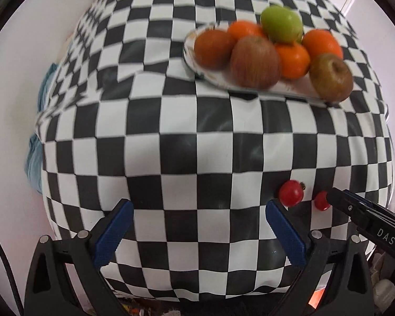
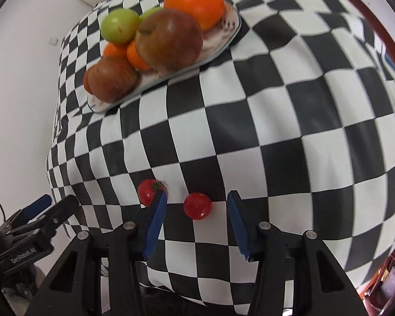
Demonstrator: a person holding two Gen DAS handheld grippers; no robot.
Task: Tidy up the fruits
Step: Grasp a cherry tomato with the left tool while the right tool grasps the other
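Observation:
A white plate [image 1: 210,75] [image 2: 216,50] on the checkered tablecloth holds brown apples [image 1: 254,62] [image 2: 169,42], oranges [image 1: 293,59] [image 2: 194,2] and a green fruit [image 1: 281,23] [image 2: 119,25]. Two small red tomatoes lie near the table's front edge. One tomato [image 2: 197,206] [image 1: 321,200] sits between the open jaws of my right gripper [image 2: 196,202], untouched. The other tomato [image 2: 148,192] [image 1: 291,192] lies just left of it, partly behind the left finger. My left gripper [image 1: 197,210] is open and empty over the cloth, left of both tomatoes.
The checkered cloth [image 1: 171,131] covers the whole table and hangs over its edges. White walls lie left. The right gripper's body [image 1: 366,216] shows in the left wrist view; the left gripper's body [image 2: 34,234] shows in the right wrist view.

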